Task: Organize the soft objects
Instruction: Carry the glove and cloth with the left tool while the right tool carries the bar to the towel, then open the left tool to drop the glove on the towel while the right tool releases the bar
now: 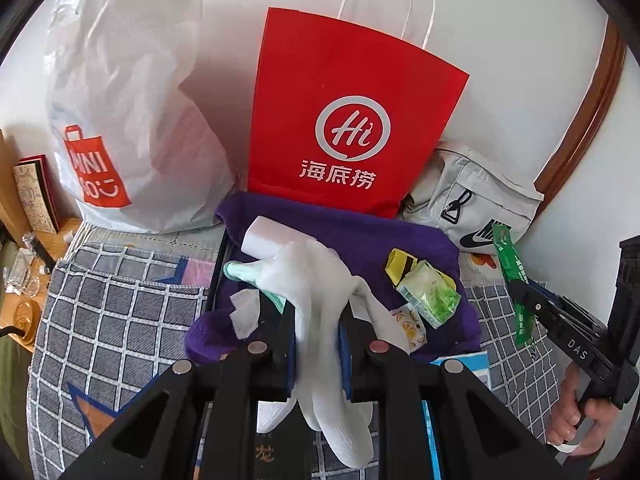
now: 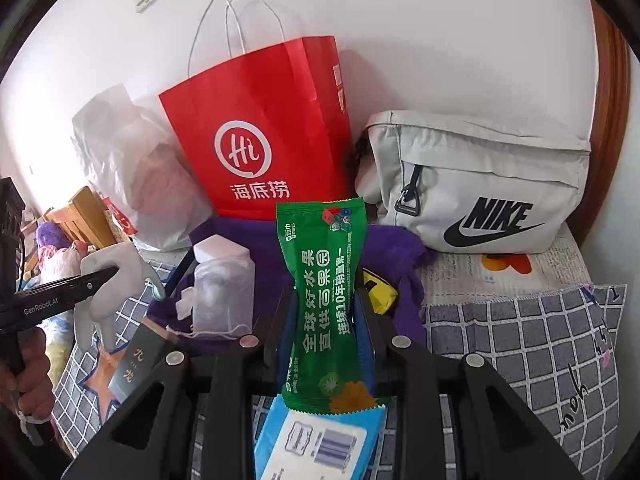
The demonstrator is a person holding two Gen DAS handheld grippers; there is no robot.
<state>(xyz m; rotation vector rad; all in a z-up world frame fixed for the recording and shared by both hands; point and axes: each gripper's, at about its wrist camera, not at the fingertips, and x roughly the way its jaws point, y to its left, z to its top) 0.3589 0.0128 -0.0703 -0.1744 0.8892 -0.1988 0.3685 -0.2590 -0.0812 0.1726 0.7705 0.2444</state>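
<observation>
In the left wrist view my left gripper [image 1: 318, 316] is shut on a white knit glove [image 1: 316, 272], which drapes over the jaws and hangs below them. Beneath it lies a purple towel [image 1: 360, 232] with a white sponge block [image 1: 262, 238], a yellow packet [image 1: 401, 266], a green-white packet [image 1: 432, 298] and a small orange packet [image 1: 410, 326]. In the right wrist view my right gripper [image 2: 326, 300] is shut on a green wet-wipe packet [image 2: 326, 264], held upright above the purple towel [image 2: 392, 248]. The left gripper [image 2: 106, 274] with the glove [image 2: 120, 264] shows at the left.
A red paper bag [image 1: 352, 120] stands against the wall behind the towel, with a white plastic bag [image 1: 120, 120] to its left and a grey Nike bag [image 2: 480, 184] to its right. A blue packet [image 2: 320, 440] and a dark box [image 2: 140, 360] lie on the checked cloth [image 2: 520, 352].
</observation>
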